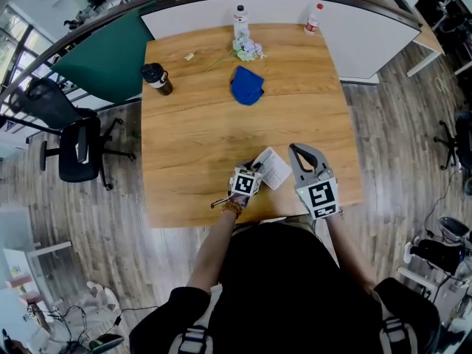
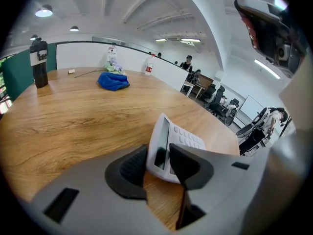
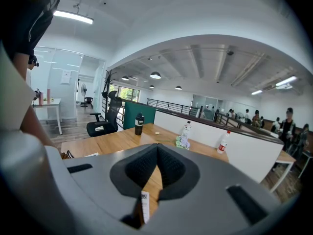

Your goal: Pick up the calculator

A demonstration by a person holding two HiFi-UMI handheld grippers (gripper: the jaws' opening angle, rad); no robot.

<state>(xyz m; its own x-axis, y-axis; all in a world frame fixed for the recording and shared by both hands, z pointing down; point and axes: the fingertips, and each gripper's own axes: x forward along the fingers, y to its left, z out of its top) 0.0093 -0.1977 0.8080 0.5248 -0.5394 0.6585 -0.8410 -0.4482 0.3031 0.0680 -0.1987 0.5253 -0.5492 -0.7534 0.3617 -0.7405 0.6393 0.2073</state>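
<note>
The white calculator (image 1: 274, 169) (image 2: 188, 141) sits near the front edge of the wooden table (image 1: 192, 146), just right of my left gripper (image 1: 254, 171). In the left gripper view its display end stands tilted up between the pads of my left gripper (image 2: 157, 155). One pad rests against its back and the other against its display face, with bare wood showing beneath. My right gripper (image 1: 296, 149) (image 3: 157, 150) hovers just right of the calculator, shut, with nothing between its pads.
A blue cloth (image 1: 247, 85) lies mid-table. A black bottle (image 1: 157, 78) stands at the left edge. A clear bottle (image 1: 240, 21) with a pale bundle (image 1: 248, 49) and a red-capped bottle (image 1: 313, 18) stand at the far edge. An office chair (image 1: 81, 150) is left of the table.
</note>
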